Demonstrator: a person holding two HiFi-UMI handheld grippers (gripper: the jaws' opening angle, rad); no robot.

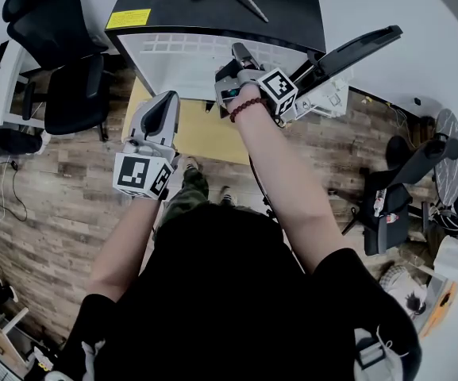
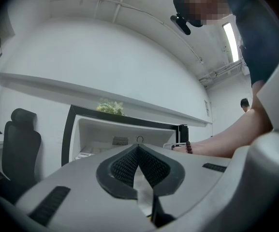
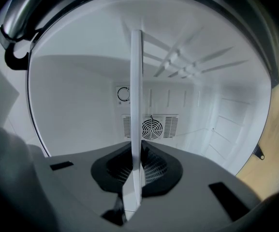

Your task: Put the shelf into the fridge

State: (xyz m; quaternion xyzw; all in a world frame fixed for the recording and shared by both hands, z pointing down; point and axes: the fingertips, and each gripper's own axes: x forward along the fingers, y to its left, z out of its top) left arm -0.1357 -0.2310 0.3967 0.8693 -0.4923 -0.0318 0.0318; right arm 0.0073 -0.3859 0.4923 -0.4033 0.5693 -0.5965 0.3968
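While you are holding both hands level at the open fridge (image 1: 205, 58), the shelf (image 3: 136, 95) is sitting edge-on in your right hand-held gripper (image 3: 135, 175). Its long axis is running straight ahead into the cavity, toward the fan grille (image 3: 151, 128) on the back wall. That gripper is clamping the shelf's near edge. Your left hand-held gripper (image 2: 138, 150) is waiting outside, clenched, tips meeting, so the right is nearer.

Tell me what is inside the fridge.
The white shelf, clamped edge-on by the right gripper, and a fan grille on the back wall. The shelf hides part of it.
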